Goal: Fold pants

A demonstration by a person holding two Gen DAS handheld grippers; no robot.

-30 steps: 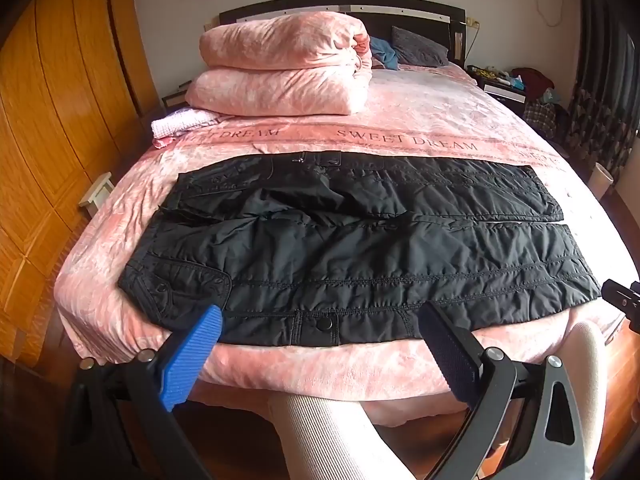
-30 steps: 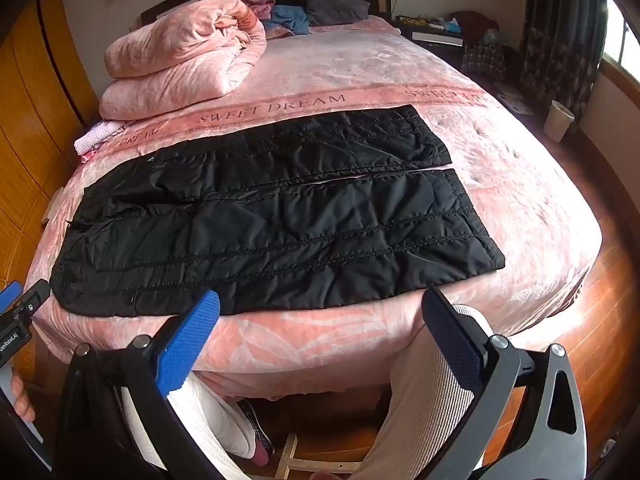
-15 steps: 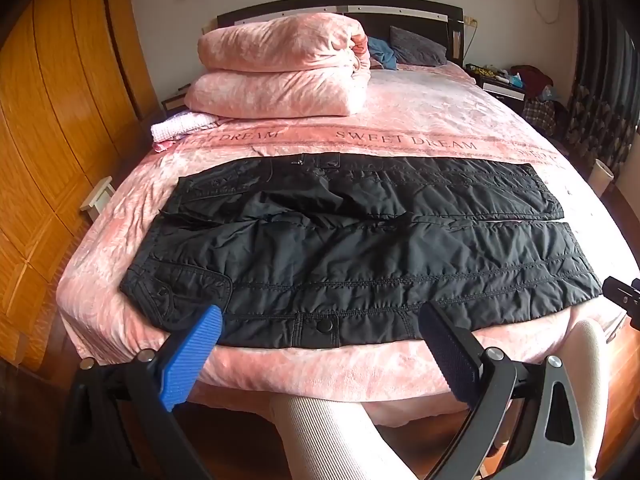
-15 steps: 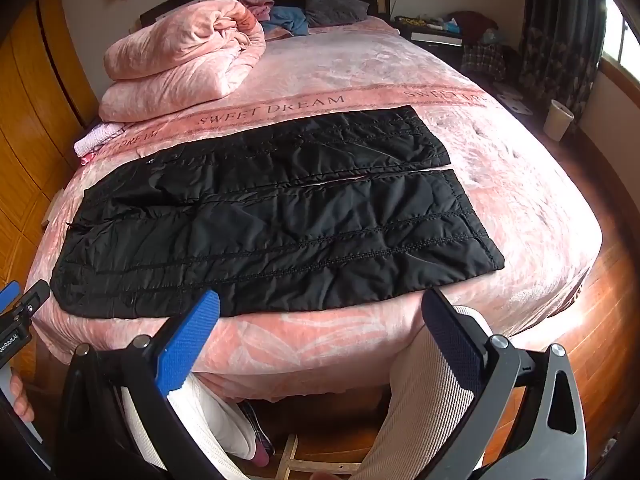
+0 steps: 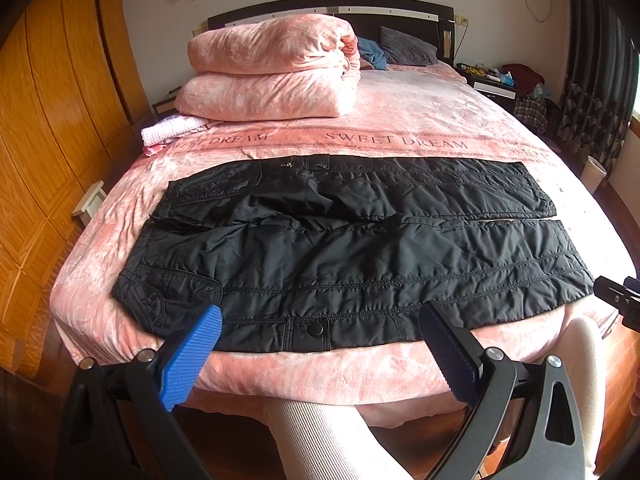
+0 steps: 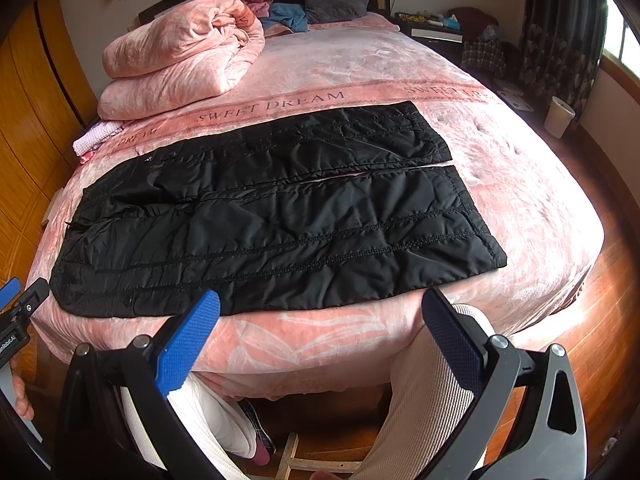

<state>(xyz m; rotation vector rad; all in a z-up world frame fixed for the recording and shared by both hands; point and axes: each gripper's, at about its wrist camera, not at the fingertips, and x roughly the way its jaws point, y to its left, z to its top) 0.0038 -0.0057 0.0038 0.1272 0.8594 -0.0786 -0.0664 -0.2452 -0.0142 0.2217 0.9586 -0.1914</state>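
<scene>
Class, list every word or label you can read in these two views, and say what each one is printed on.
"SWEET DREAM" – woven along the darker band of the pink bedspread, just beyond the black pants; it repeats across the band, partly cut off at the ends.
White lettering on the left tongs at the right view's left edge – too small and cropped to read.
No readable label on the pants.

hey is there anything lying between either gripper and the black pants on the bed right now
Nothing visible does. The black pants lie spread flat near the front edge of the bed, and both the left gripper and right gripper hang open just short of that edge. The folded pink duvet sits well behind the pants.
</scene>
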